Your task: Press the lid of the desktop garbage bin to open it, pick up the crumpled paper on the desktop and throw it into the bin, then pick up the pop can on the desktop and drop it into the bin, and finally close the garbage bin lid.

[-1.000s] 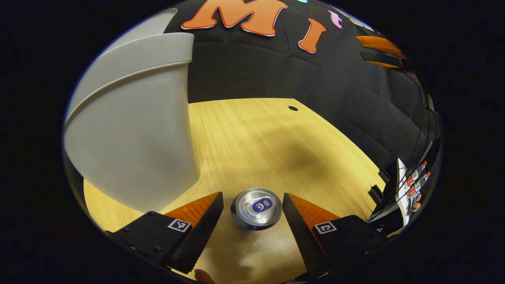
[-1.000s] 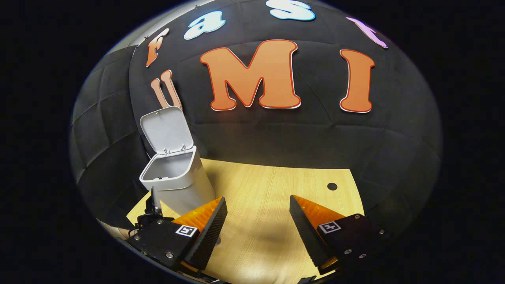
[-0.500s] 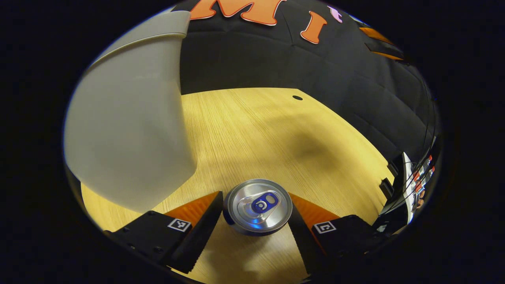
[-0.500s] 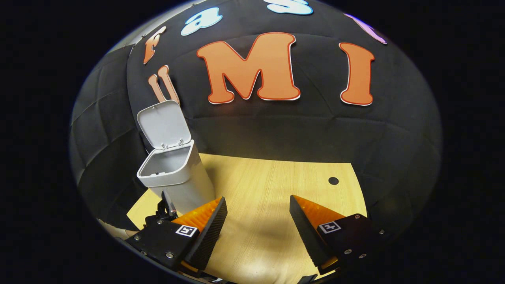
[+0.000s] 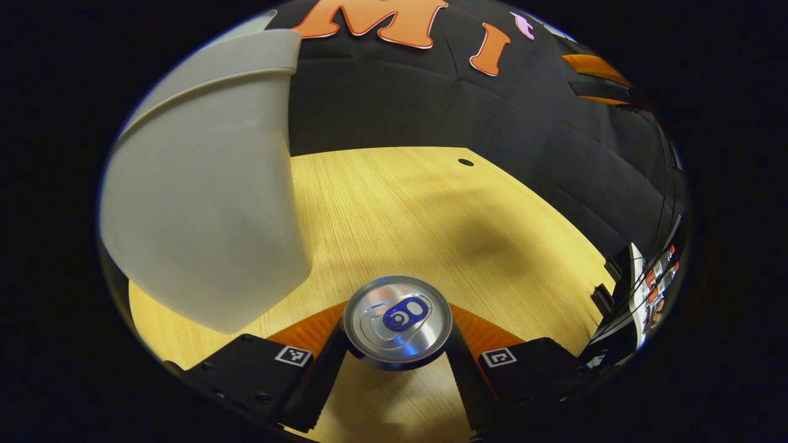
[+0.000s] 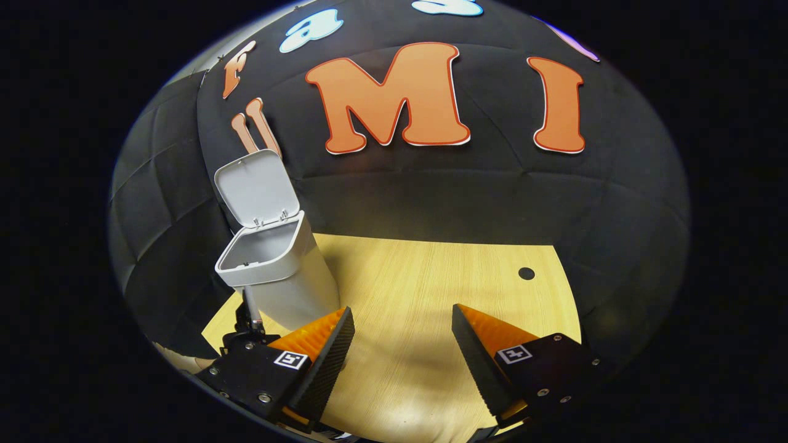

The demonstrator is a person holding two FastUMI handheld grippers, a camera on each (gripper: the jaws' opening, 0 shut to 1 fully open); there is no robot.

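**Can gripped by the left tool beside the open bin**

In the left gripper view, the left tool (image 5: 398, 363) is seen closed around an upright can (image 5: 398, 319), one finger pressed against each side just below the silver top. The can is held nearest the camera, over the wooden bench (image 5: 431, 209); whether its base rests on the bench cannot be told. The white bin (image 5: 203, 203) rises just beyond and to the left of the can, its rim well above the can's top.

A slip is judged possible: the can wall is smooth and round, and only narrow contact is offered. The can could also be knocked against the bin wall if it is swung across before being raised above the rim.

In the right gripper view, the right tool (image 6: 400, 354) is held released, nothing between its fingers. Farther off, the bin stands with its lid (image 6: 257, 187) upright.
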